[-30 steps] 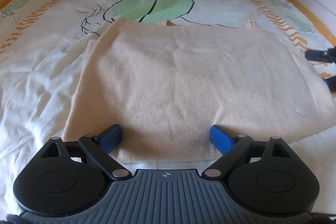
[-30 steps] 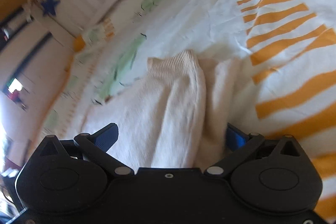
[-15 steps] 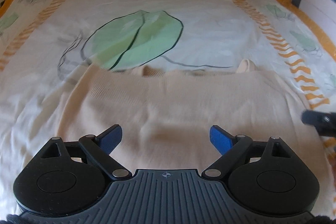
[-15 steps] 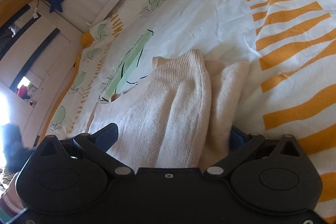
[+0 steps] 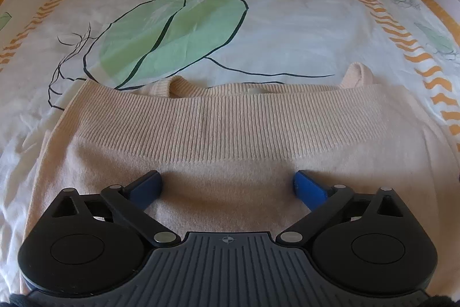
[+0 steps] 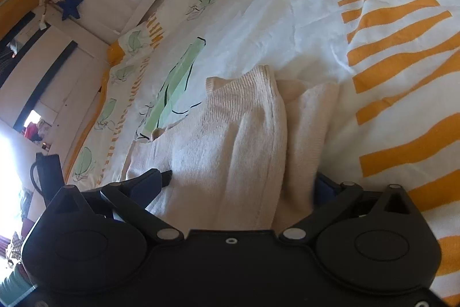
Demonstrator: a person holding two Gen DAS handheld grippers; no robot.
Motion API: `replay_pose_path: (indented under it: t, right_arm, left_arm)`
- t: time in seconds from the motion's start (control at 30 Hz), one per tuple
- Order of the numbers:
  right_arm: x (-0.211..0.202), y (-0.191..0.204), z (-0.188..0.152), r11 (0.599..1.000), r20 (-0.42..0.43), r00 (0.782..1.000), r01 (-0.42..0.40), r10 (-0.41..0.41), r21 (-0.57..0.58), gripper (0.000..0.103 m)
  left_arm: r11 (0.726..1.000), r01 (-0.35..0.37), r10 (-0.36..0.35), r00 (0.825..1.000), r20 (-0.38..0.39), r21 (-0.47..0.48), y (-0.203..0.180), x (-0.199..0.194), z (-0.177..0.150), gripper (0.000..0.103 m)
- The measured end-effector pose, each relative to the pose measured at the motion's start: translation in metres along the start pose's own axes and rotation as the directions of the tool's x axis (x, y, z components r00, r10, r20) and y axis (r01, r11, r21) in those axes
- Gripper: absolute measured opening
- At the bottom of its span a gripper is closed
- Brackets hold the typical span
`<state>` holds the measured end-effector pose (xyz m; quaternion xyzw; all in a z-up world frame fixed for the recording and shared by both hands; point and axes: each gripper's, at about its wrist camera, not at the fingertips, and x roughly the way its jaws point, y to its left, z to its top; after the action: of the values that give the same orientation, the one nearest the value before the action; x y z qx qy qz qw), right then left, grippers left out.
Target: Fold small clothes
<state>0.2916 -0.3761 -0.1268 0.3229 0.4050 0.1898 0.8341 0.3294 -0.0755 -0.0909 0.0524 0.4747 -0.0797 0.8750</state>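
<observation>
Cream ribbed-knit sweater (image 5: 230, 151) lies folded on the white leaf-printed bedsheet (image 5: 287, 28), its ribbed hem just below the big green leaf. Left gripper (image 5: 227, 187) sits low over the knit, blue fingers spread wide, holding nothing. Right gripper (image 6: 241, 180) stands spread around the sweater's bunched side fold, not clamped on it. Judging from this, closing there could catch only the top layer, so the stacked folds would slide apart and skew. Compared with a second ago, the left gripper has advanced toward the hem, which now looms closer.
</observation>
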Motion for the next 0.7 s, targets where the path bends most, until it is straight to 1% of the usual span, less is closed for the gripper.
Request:
replay_pose_path:
  t: [0.2, 0.37, 0.43, 0.57, 0.67, 0.7]
  right_arm:
    - [0.001, 0.0, -0.003, 0.999, -0.01, 1.0, -0.011, 0.011, -0.04, 0.103]
    - [0.0, -0.003, -0.003, 0.999, -0.019, 0.999, -0.031, 0.031, -0.029, 0.103]
    - [-0.002, -0.006, -0.003, 0.998, -0.058, 0.996, -0.063, 0.062, -0.02, 0.103]
    - [-0.008, -0.008, -0.008, 0.992, -0.142, 0.982, -0.128, 0.126, -0.01, 0.103]
    - [-0.012, -0.002, -0.017, 0.988, -0.217, 0.965, -0.153, 0.145, -0.02, 0.103]
    - [-0.013, 0.0, -0.019, 0.988, -0.226, 0.964, -0.151, 0.139, -0.039, 0.103]
  left_arm:
    - [1.0, -0.011, 0.011, 1.0, -0.012, -0.002, -0.003, 0.002, 0.005, 0.103]
    - [1.0, -0.006, 0.006, 1.0, -0.024, 0.0, -0.001, 0.004, 0.007, 0.103]
    - [1.0, -0.007, 0.007, 1.0, -0.027, 0.0, 0.0, 0.004, 0.007, 0.103]
    - [1.0, -0.011, 0.011, 0.999, -0.032, -0.002, -0.001, 0.004, 0.008, 0.103]
    - [1.0, -0.013, 0.013, 0.999, -0.033, -0.003, -0.001, 0.005, 0.008, 0.103]
    - [1.0, -0.014, 0.014, 0.999, -0.032, -0.003, -0.002, 0.005, 0.008, 0.103]
